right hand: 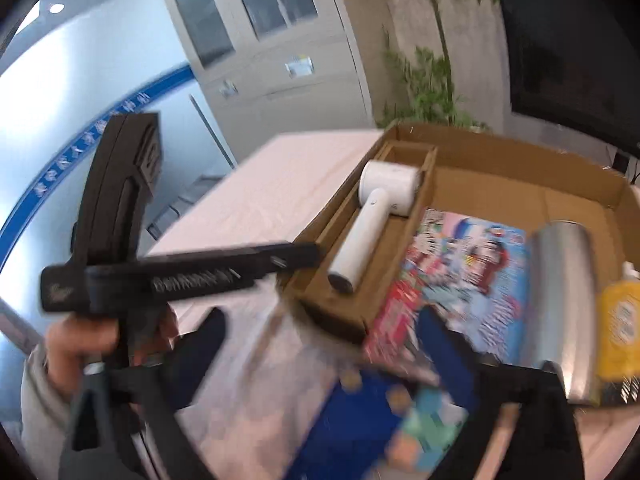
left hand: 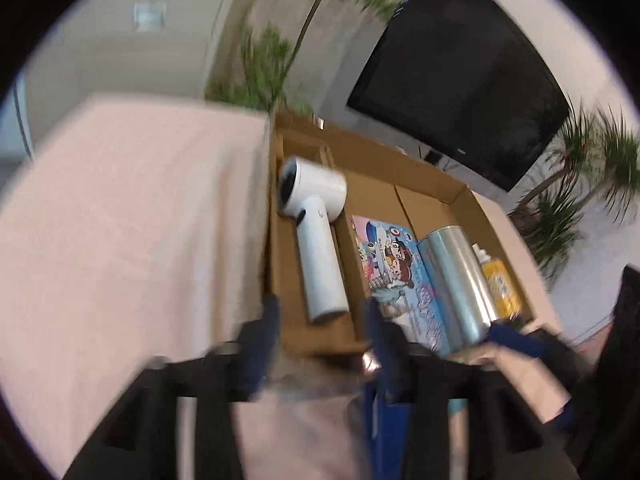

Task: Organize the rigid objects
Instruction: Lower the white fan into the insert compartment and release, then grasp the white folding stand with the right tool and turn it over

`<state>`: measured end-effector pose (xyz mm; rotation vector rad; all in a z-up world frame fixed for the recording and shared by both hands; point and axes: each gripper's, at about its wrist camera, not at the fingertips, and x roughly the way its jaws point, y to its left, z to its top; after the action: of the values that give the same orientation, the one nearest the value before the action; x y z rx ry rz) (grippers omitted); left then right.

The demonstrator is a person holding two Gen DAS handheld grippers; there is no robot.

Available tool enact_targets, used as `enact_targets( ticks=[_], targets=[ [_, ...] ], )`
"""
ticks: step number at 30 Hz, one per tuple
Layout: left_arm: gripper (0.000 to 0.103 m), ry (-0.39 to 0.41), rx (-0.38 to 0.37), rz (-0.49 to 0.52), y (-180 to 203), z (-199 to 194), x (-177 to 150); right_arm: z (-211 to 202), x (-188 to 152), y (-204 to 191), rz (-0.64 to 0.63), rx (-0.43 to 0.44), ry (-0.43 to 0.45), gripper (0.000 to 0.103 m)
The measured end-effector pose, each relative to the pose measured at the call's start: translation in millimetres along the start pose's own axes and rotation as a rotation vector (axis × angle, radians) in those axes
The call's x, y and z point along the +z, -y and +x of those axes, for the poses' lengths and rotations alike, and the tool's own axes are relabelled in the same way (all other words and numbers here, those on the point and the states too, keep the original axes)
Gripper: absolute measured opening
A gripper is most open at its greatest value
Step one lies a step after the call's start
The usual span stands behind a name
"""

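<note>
An open cardboard box sits on a table with a pink cloth. In its narrow left compartment lies a white handheld device. Beside it lie a colourful cartoon box, a silver-blue can and a yellow bottle. My left gripper is open and empty at the box's near edge. My right gripper is open, just before the box; a blue patterned box lies blurred below it.
The person's hand holds the left gripper's black handle at the left of the right wrist view. A dark screen, potted plants and a grey cabinet stand behind the table.
</note>
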<state>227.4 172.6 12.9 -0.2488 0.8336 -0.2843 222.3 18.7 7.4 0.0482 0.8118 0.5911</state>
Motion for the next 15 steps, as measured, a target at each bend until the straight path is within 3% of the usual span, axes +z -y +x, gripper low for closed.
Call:
enact_targets(
  ticks=[2, 3, 5, 9, 15],
  targets=[
    [0.099, 0.103, 0.034, 0.034, 12, -28, -21, -34, -29, 10, -0.016, -0.026, 0.037, 0.102],
    [0.1, 0.12, 0.011, 0.054, 19, -37, -34, -45, -42, 13, -0.013, -0.035, 0.04, 0.103],
    [0.1, 0.063, -0.065, 0.051, 25, -34, -50, -51, -71, 25, 0.018, -0.04, -0.002, 0.103],
    [0.1, -0.059, -0.152, -0.035, 31, -5, -80, -38, -109, 24, 0.077, 0.049, -0.103, 0.099],
    [0.087, -0.175, -0.167, -0.097, 33, 25, -98, -20, -128, 13, 0.019, -0.067, -0.168, 0.099]
  ],
)
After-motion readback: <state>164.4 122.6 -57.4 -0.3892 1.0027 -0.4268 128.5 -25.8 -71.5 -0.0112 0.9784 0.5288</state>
